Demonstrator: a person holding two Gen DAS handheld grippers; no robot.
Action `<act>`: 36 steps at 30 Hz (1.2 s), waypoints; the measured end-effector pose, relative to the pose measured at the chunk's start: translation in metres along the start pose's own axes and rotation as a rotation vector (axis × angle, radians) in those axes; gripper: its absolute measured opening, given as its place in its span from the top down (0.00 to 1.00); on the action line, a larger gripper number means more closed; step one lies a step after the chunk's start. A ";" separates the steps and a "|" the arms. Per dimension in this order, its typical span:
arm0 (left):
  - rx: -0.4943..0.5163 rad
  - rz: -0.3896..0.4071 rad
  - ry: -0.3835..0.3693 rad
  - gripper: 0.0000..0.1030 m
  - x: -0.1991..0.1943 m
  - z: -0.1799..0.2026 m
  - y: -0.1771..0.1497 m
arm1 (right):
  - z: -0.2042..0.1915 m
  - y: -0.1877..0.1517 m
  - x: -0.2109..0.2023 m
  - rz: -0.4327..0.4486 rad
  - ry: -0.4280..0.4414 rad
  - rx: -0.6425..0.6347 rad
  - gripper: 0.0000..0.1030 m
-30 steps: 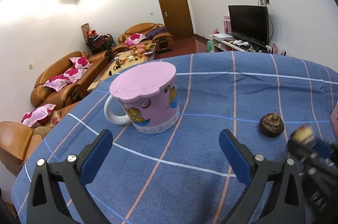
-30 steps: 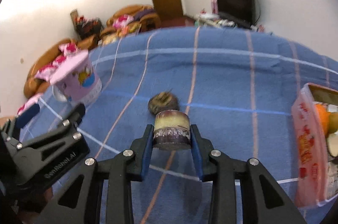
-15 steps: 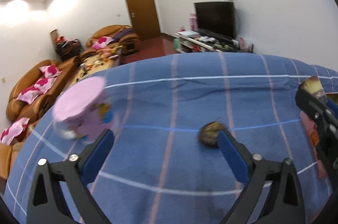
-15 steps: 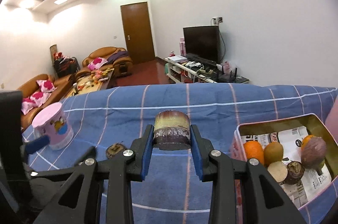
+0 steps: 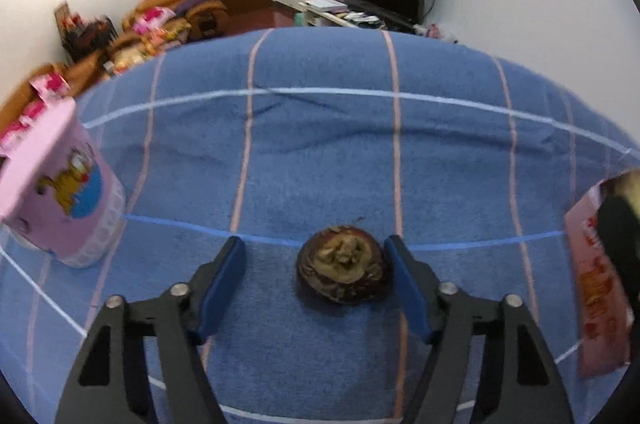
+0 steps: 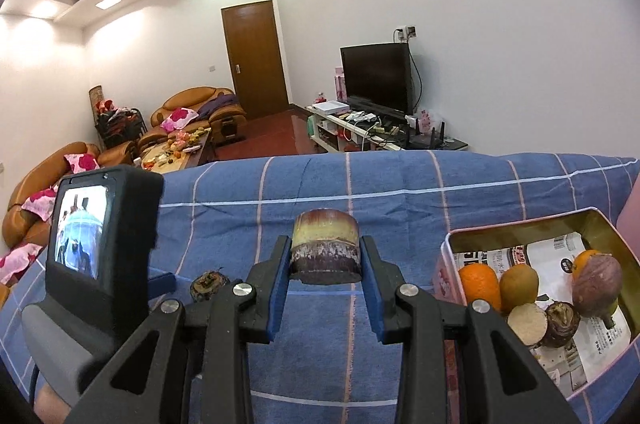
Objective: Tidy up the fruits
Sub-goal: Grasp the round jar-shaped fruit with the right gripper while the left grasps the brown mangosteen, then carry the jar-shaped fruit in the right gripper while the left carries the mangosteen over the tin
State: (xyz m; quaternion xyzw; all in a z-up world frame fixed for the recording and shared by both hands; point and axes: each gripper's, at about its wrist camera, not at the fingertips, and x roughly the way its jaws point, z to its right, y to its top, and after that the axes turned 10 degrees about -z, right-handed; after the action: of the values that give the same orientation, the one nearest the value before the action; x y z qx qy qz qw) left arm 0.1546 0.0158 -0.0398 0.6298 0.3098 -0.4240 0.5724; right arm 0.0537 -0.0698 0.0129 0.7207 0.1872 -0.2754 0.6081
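Note:
A dark brown water chestnut [image 5: 343,265] lies on the blue checked cloth, between the open fingers of my left gripper [image 5: 316,276]; its right pad is close beside it. It also shows in the right wrist view [image 6: 209,284]. My right gripper [image 6: 325,266] is shut on a short sugarcane piece [image 6: 325,246], purple and yellow, held above the cloth left of a pink tin box [image 6: 452,244]. The box holds an orange [image 6: 478,284], a kiwi [image 6: 519,282], a purple fruit [image 6: 596,282] and other pieces.
A pink lidded cartoon mug [image 5: 52,192] stands on the cloth at the left. The pink tin's wall [image 5: 596,288] shows at the right edge of the left view. The left gripper's camera body [image 6: 96,236] fills the left of the right view. Sofas and a TV lie beyond.
My left gripper has moved right from the mug and down around the water chestnut. My right gripper has carried the sugarcane piece up and right, toward the tin box.

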 end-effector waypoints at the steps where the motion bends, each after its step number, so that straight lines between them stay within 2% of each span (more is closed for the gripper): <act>1: -0.008 0.005 0.005 0.50 -0.002 -0.002 -0.001 | -0.001 0.001 0.000 0.001 0.002 -0.005 0.66; 2: -0.012 0.013 0.006 0.57 -0.003 -0.002 -0.002 | -0.002 0.001 0.001 0.002 0.003 -0.008 0.66; 7: -0.050 0.034 -0.010 0.57 -0.014 -0.012 -0.011 | -0.006 -0.001 -0.001 0.017 0.006 -0.025 0.66; 11: -0.110 0.099 0.034 0.57 -0.026 -0.020 -0.018 | -0.009 -0.003 -0.003 0.023 0.009 -0.031 0.66; 19: -0.131 0.236 0.177 0.57 -0.054 -0.029 -0.038 | -0.013 -0.008 -0.008 0.037 0.002 -0.046 0.66; 26: -0.133 0.288 0.224 0.57 -0.067 -0.034 -0.051 | -0.020 -0.011 -0.011 0.042 -0.004 -0.070 0.65; 36: -0.150 0.300 0.220 0.57 -0.074 -0.034 -0.061 | -0.024 -0.018 -0.021 0.052 -0.024 -0.102 0.65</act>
State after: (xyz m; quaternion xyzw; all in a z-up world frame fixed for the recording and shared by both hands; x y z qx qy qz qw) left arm 0.0738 0.0653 -0.0026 0.6669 0.3040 -0.2382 0.6372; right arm 0.0306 -0.0414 0.0141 0.6900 0.1747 -0.2582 0.6532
